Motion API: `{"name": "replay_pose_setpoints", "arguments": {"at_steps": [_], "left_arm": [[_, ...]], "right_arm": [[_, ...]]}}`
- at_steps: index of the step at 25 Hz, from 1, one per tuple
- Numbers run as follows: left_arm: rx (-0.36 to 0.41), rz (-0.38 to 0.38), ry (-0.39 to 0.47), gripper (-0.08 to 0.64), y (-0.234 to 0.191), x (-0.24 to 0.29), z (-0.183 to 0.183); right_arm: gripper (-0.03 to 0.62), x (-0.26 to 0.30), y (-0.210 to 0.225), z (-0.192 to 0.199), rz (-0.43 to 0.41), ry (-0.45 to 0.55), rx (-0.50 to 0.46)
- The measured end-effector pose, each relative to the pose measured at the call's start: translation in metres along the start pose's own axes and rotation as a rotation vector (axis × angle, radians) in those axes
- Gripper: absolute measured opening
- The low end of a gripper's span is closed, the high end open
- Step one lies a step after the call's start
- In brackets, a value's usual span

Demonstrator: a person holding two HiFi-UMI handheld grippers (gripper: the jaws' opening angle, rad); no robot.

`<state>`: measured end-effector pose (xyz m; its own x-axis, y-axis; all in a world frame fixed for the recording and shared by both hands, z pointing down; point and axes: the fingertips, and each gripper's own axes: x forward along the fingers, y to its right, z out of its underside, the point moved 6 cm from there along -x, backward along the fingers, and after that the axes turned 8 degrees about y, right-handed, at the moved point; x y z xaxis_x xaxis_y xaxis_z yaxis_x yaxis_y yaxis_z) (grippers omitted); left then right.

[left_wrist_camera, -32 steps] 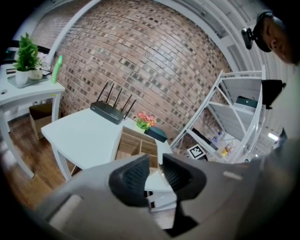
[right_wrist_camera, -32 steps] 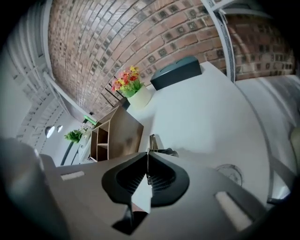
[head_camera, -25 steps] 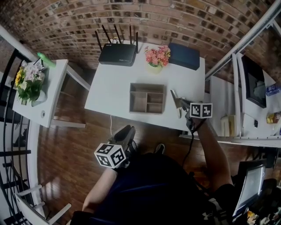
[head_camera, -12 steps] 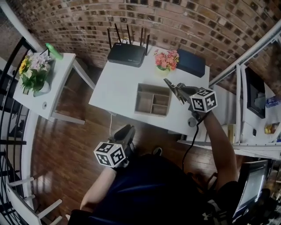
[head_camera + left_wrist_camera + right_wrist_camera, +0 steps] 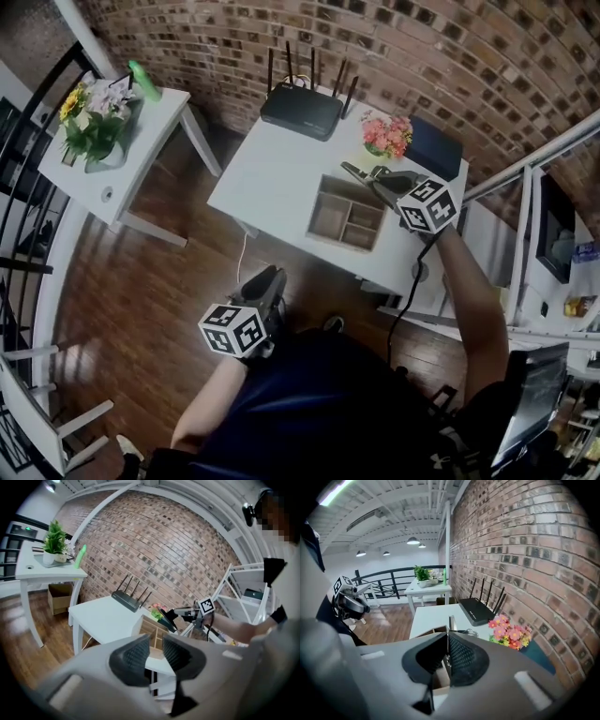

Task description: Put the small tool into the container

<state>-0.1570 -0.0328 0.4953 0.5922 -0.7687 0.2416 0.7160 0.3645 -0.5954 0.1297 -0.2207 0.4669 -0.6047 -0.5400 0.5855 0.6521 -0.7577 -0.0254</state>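
Far left, a white side table (image 5: pixel 141 141) carries a potted plant (image 5: pixel 94 127) and a green bottle (image 5: pixel 145 82). The left gripper (image 5: pixel 270 277) hangs low in front of the person, well clear of the white table (image 5: pixel 267 169). Its jaws stand slightly apart with nothing between them. On the table's far edge sits a black router (image 5: pixel 305 105). Nearer the middle lies the container (image 5: pixel 314 211), an open tray split into compartments. To the right, by the wall, stand pink flowers (image 5: pixel 387 134) and a dark blue box (image 5: pixel 436 148). The right gripper (image 5: pixel 375 180) is held over the container's far right corner, jaws pressed tight on the small tool (image 5: pixel 352 172). The tool's thin metal blade juts out past the pads, in the air above the tray's rear rim, not inside any compartment.
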Motion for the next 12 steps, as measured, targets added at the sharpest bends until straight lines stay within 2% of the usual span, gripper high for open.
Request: {"name": "replay_pose_setpoints", "arguments": {"at_steps": [5, 9, 12], "left_arm": [[-0.021, -0.031, 0.020, 0.085, -0.010, -0.012, 0.002], [-0.033, -0.047, 0.029, 0.084, -0.015, -0.019, 0.001], [-0.040, -0.055, 0.028, 0.084, -0.019, -0.021, 0.002]], "right_arm": [[0.017, 0.024, -0.015, -0.002, -0.048, -0.042, -0.095], [0.017, 0.037, -0.020, 0.001, -0.055, -0.101, -0.177], [0.017, 0.042, -0.019, 0.003, -0.054, -0.123, -0.194]]}}
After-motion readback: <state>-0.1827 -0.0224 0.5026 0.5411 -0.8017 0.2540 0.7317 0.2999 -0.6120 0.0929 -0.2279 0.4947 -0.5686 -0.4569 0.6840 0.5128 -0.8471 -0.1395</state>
